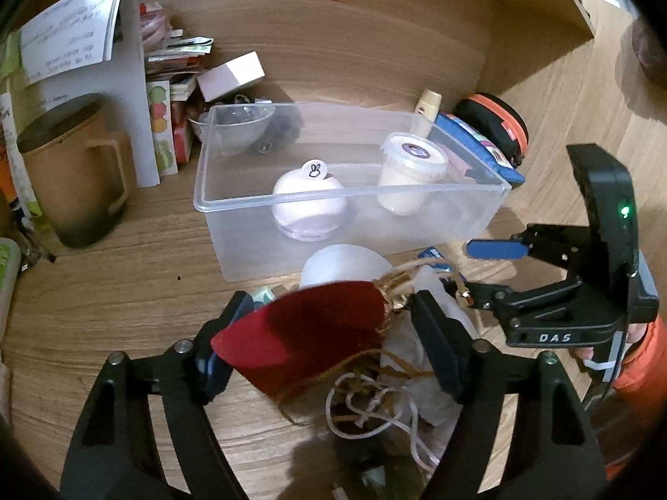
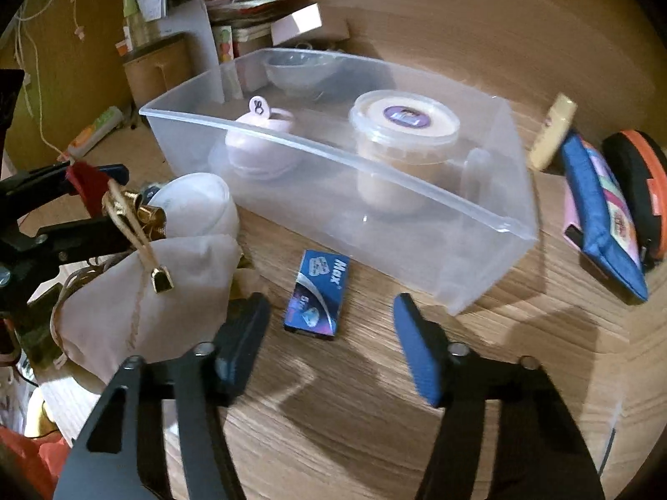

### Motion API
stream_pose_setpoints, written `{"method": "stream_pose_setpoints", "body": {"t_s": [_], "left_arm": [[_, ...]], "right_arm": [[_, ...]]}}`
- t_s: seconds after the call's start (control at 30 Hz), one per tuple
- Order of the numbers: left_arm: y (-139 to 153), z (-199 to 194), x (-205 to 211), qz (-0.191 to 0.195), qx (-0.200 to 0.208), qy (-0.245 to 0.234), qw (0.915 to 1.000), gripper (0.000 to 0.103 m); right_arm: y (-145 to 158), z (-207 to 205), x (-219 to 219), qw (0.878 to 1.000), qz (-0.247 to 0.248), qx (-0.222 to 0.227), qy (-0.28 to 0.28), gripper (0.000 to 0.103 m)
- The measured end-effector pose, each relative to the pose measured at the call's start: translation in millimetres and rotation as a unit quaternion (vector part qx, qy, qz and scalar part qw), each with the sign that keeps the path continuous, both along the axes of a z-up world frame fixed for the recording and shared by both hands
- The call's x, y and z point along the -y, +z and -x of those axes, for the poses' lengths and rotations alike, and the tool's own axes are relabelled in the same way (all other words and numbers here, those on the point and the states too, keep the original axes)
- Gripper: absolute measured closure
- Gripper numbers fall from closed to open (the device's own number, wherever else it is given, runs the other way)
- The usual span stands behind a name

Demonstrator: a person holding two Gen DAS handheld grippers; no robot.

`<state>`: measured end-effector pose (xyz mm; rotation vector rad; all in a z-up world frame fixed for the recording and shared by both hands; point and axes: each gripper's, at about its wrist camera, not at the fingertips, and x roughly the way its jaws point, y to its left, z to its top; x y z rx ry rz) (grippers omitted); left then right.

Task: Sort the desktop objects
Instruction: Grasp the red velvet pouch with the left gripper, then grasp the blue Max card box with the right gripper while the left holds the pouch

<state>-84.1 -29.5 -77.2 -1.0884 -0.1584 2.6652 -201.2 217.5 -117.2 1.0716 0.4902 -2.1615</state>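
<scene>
Red cloth fills the low middle of the left view: the left gripper squeezes a red pouch between its two pads. The pouch has gold string and hangs just in front of the clear plastic box, not over it yet.

The box sits in the middle of both views. A round white jar and a tub with a purple sticker are already inside, so some sorting looks done. I think the pouch goes in next.

More things wait outside. A white cloth bag lies at the lower left of the right view, with a white cup just behind it. A small blue packet lies flat on the wooden desk, just in front of the right gripper, whose fingers are spread wide and hold nothing.

The box wall is tall, so the pouch must go up over the rim. The middle of the box has open room. The right gripper sits near the pouch's strings, and they could snag.
</scene>
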Motion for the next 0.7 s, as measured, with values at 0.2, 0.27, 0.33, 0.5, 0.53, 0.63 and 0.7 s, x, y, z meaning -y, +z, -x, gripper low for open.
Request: {"method": "stream_pose_setpoints", "body": {"t_s": [0.2, 0.27, 0.33, 0.5, 0.53, 0.63, 0.7], "left_arm": [[-1.3, 6.7, 5.2, -0.009, 0.001, 0.004, 1.0000, 0.035], [-1.9, 9.5, 6.3, -0.011, 0.003, 0.003, 0.9999, 0.041], [-3.6, 13.5, 7.5, -0.012, 0.008, 0.003, 0.9999, 0.051], [-10.3, 18.6, 16.1, -0.036, 0.014, 0.005, 0.9992, 0.057], [-10.5, 18.6, 16.8, -0.038, 0.013, 0.005, 0.9992, 0.057], [-9.0, 17.8, 15.5, -0.034, 0.007, 0.002, 0.9994, 0.061], [-6.7, 16.2, 12.3, -0.022, -0.001, -0.002, 0.9998, 0.065]], "right_arm": [[-6.6, 7.6, 9.7, 1.000, -0.014, 0.008, 0.002, 0.055], [-7.6, 8.8, 12.3, 1.000, -0.015, 0.010, 0.005, 0.056], [-7.9, 10.9, 15.5, 1.000, -0.016, 0.010, 0.007, 0.058], [-7.7, 12.8, 18.5, 1.000, -0.010, 0.012, 0.013, 0.070], [-7.5, 12.1, 16.9, 1.000, -0.006, 0.015, 0.014, 0.072], [-7.0, 11.5, 16.7, 1.000, -0.006, 0.015, 0.013, 0.076], [-7.1, 12.2, 18.0, 1.000, -0.005, 0.017, 0.012, 0.078]]}}
